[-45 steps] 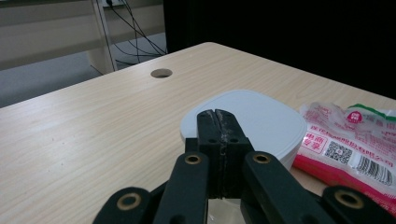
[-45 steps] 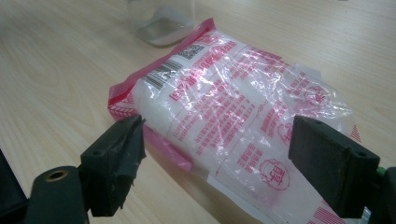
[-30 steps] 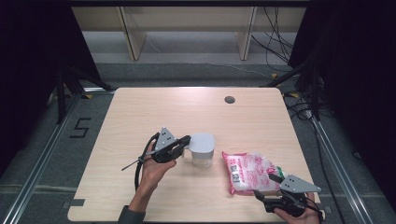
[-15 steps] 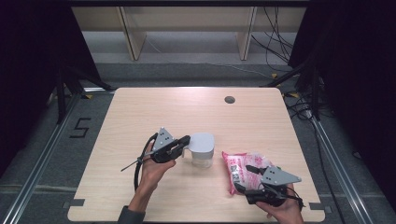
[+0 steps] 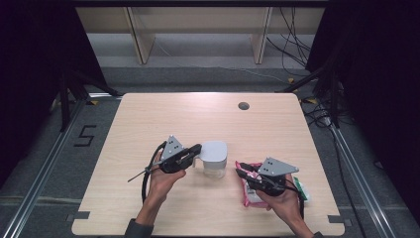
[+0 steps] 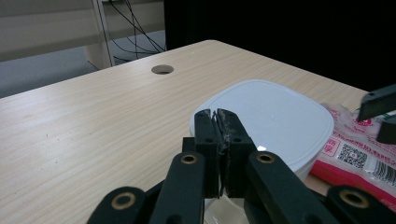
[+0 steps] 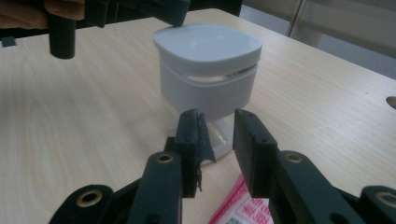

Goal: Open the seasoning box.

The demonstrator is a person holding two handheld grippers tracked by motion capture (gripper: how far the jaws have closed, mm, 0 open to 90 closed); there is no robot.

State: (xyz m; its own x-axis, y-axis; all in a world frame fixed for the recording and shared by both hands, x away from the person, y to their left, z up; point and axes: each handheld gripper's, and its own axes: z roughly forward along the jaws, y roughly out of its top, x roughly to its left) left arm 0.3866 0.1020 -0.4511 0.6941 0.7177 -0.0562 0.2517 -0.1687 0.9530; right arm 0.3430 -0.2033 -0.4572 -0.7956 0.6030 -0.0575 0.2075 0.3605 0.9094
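While lying apart, one container [image 5: 215, 157], one packet [image 5: 250, 184]

Black fingers [image 7: 189, 140] with brass rivets, grey three-cornered plates.

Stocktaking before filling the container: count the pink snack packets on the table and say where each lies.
1. The pink packet lies near the table's front edge, under the right gripper, right of the white container.

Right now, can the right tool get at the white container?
Probably yes. The right tool points at the white container with bare table between them; the left tool sits at its far edge.
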